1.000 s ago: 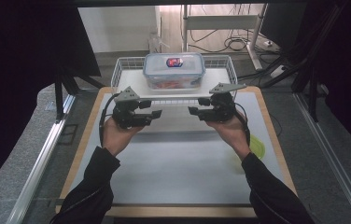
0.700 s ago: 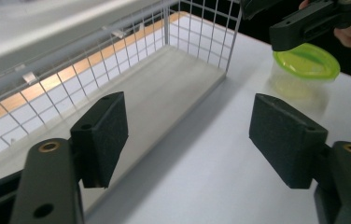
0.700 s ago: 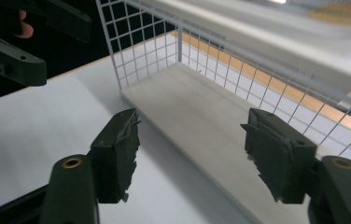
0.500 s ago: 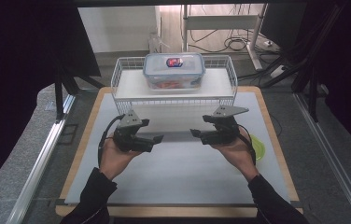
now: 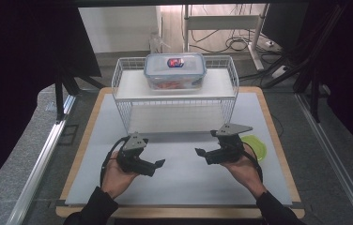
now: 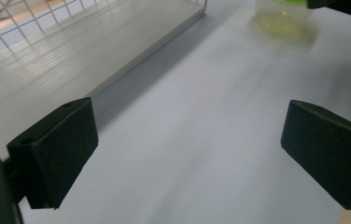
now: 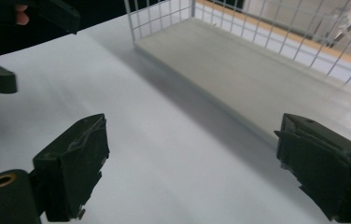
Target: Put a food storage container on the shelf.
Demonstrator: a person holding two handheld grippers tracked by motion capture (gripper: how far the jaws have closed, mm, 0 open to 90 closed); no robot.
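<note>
Food box (image 5: 175,70), contents blurred

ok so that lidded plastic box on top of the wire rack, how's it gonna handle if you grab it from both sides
The clear box looks rigid, with a clipped lid, so it probably won't flex much. Its smooth plastic walls may be slippery against the pads. Something orange lies inside, so it is likely heavier than an empty box. It sits on the top shelf of the wire rack, so a clumsy push could slide it.

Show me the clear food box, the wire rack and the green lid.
Clear food box (image 5: 175,70), high view, on its lid.
Wire rack (image 5: 121,101), high view, on its left wall.
Green lid (image 5: 257,146), high view, on its right half.
</note>
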